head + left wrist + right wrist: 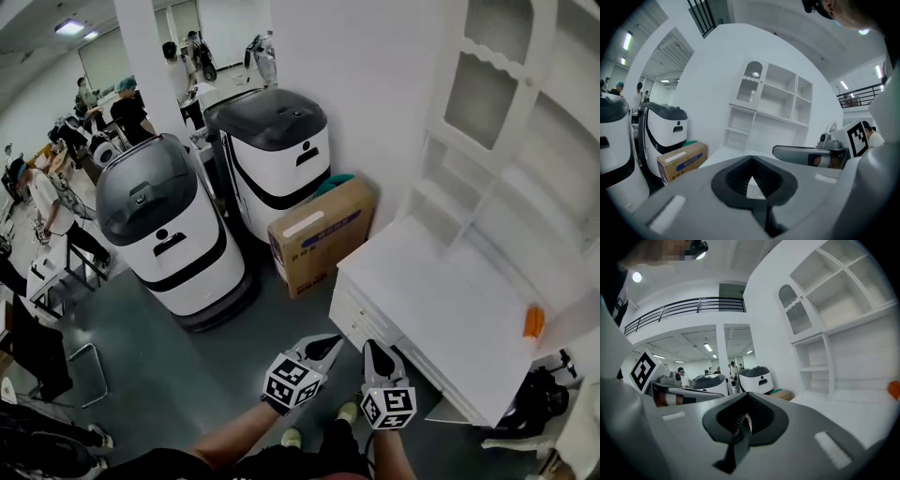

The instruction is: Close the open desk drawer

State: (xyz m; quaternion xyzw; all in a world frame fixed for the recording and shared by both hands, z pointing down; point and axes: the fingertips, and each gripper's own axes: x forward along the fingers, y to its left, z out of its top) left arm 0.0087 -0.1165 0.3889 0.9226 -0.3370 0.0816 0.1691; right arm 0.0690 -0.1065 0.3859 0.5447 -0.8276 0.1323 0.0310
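Observation:
The white desk (441,300) with a tall shelf unit stands at the right of the head view. Its drawer fronts (359,322) face me at the near left end, and a pale strip runs under the long front edge. I cannot tell how far any drawer stands out. My left gripper (330,343) and right gripper (372,349) hover side by side just short of that corner, touching nothing. In the left gripper view the left gripper (752,180) has its jaws together and empty. The right gripper (745,420) looks the same in its own view.
A cardboard box (319,234) leans against the desk's left end, with two big white machines (173,230) (277,155) behind it. An orange thing (532,322) lies on the desktop. A black bag (539,398) sits on the floor at the right. Several people stand far left.

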